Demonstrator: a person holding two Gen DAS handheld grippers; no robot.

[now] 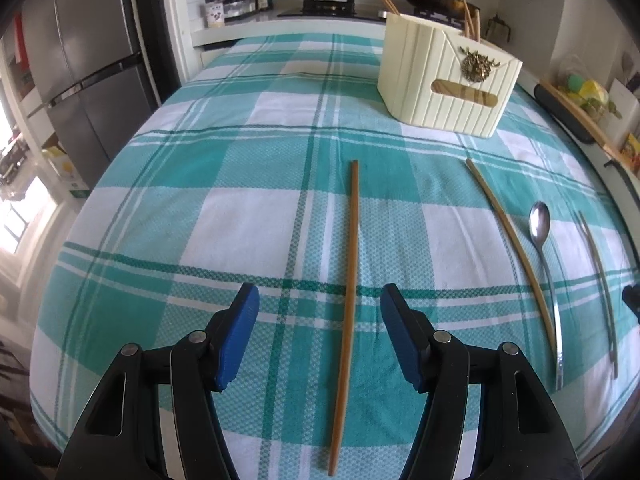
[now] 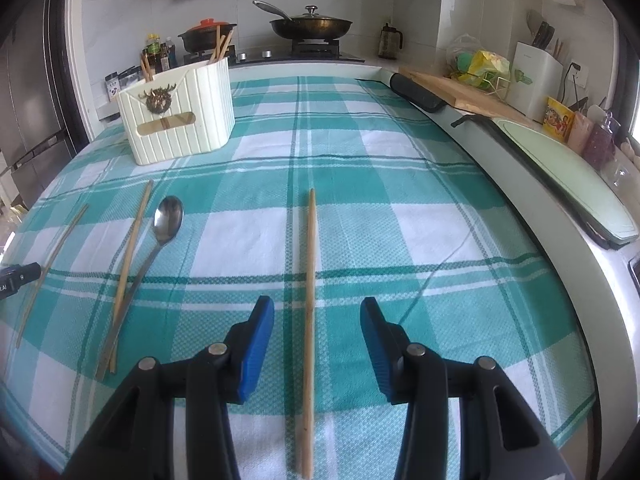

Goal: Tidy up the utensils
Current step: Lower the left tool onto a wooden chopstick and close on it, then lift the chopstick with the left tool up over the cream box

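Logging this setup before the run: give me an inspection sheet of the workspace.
Surface: checked cloth, flat.
Job's things: holder with chopsticks inside; three loose chopsticks, one under the left gripper, one under the right gripper, one beside the spoon.
Clutter: nothing seen.
Grippers: left gripper and right gripper open, empty.
Cables: nothing seen.
Surroundings: stove with pans, fridge.

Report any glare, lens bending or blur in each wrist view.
Left wrist view: blown-out daylight at the left edge; fisheye bows the teal-and-white plaid tablecloth and the long wooden chopstick; focus sharp. Right wrist view: glare on the grey stainless steel spoon; the cream ribbed utensil holder leans; dark corner vignetting.
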